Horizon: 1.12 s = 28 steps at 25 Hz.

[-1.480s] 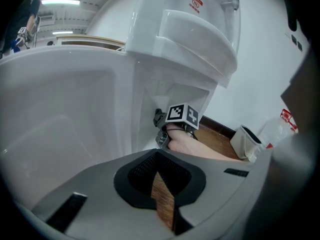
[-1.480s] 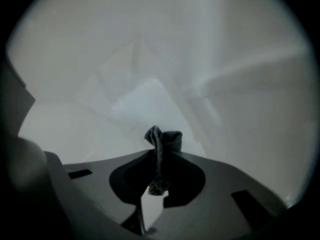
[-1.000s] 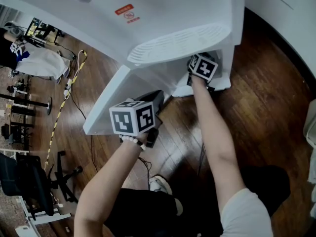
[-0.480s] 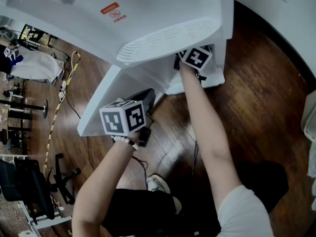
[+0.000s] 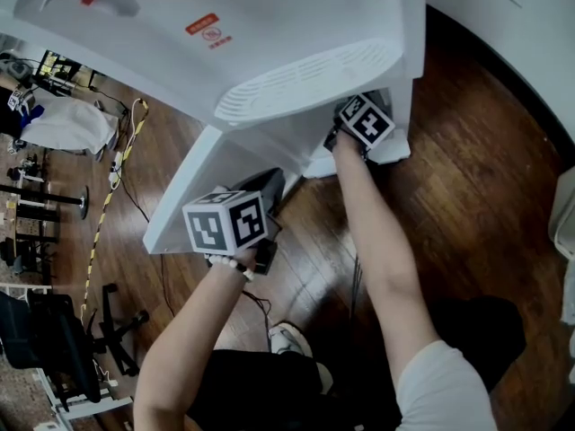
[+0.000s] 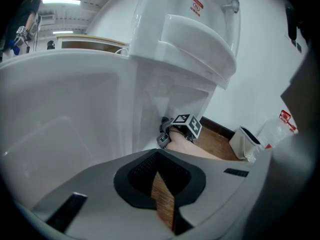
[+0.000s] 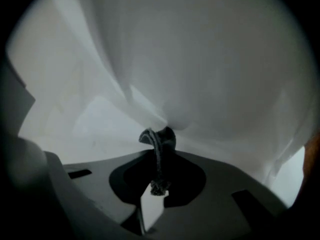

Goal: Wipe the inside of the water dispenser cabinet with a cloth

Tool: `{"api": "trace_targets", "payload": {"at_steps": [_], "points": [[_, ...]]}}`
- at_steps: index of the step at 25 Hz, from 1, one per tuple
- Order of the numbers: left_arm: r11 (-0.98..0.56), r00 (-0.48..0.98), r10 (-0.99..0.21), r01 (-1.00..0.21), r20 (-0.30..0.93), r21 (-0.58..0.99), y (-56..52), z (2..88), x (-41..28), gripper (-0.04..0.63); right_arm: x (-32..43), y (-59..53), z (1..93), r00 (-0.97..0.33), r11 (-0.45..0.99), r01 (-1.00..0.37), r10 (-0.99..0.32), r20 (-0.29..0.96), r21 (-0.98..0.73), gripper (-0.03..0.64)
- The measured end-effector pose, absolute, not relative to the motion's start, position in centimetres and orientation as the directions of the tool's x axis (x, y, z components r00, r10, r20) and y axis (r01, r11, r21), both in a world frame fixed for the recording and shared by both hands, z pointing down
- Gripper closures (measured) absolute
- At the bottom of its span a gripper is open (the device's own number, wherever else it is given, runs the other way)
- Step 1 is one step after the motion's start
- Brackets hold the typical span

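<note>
The white water dispenser (image 5: pixel 296 25) stands ahead with its lower cabinet door (image 5: pixel 193 191) swung open to the left. My right gripper (image 5: pixel 359 133) reaches into the cabinet opening under the drip tray (image 5: pixel 305 83). In the right gripper view it (image 7: pixel 157 176) is shut on a dark cloth (image 7: pixel 159 136), whose bunched end presses against the white inner wall (image 7: pixel 200 74). My left gripper (image 5: pixel 269 187) hovers by the open door's edge, shut, with nothing between its jaws (image 6: pixel 162 204). From there the right gripper's marker cube (image 6: pixel 186 125) shows at the cabinet mouth.
A wooden floor (image 5: pixel 476 178) lies around the dispenser. A white bin (image 6: pixel 246 141) stands by the wall to the right. Cables (image 5: pixel 121 173), stands and a black chair (image 5: pixel 54 339) are off to the left. The person's shoe (image 5: pixel 287 335) is just below the grippers.
The right gripper with the cloth went slightly deeper under the drip tray, then drew back a little. The left gripper has stayed by the door.
</note>
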<state>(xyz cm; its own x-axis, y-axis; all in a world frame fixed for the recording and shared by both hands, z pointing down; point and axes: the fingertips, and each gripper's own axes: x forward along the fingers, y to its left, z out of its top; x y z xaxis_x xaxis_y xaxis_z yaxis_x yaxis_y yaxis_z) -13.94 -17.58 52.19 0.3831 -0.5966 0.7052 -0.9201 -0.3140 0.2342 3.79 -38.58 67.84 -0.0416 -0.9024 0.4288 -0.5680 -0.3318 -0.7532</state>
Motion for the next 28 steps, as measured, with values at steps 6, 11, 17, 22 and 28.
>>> {"api": "trace_targets", "payload": {"at_steps": [6,11,17,22,28], "points": [[-0.325,0.390,-0.594,-0.917,0.703,0.233,-17.7,52.1,-13.6,0.607,5.0,-38.3,68.5,0.012,-0.372,-0.501,-0.906,0.424,-0.781,0.571],[-0.330,0.396,-0.591,-0.914,0.703,0.237,-17.3,52.0,-13.3,0.607,4.8,-37.8,64.5,0.028,-0.266,-0.539,-0.954,0.298,-0.799,0.571],[-0.335,0.393,-0.605,-0.915,0.692,0.226,-17.4,51.3,-13.2,0.607,5.2,-37.3,57.0,0.083,-0.127,-0.559,-0.992,0.097,-0.820,0.571],[-0.328,0.391,-0.607,-0.916,0.692,0.230,-17.4,51.4,-13.5,0.607,5.6,-36.4,52.6,0.095,-0.036,-0.557,-0.995,-0.021,-0.830,0.572],[-0.338,0.392,-0.619,-0.915,0.681,0.219,-17.7,50.6,-13.0,0.607,6.2,-34.8,49.5,0.116,0.005,-0.561,-0.990,-0.085,-0.828,0.572]]}}
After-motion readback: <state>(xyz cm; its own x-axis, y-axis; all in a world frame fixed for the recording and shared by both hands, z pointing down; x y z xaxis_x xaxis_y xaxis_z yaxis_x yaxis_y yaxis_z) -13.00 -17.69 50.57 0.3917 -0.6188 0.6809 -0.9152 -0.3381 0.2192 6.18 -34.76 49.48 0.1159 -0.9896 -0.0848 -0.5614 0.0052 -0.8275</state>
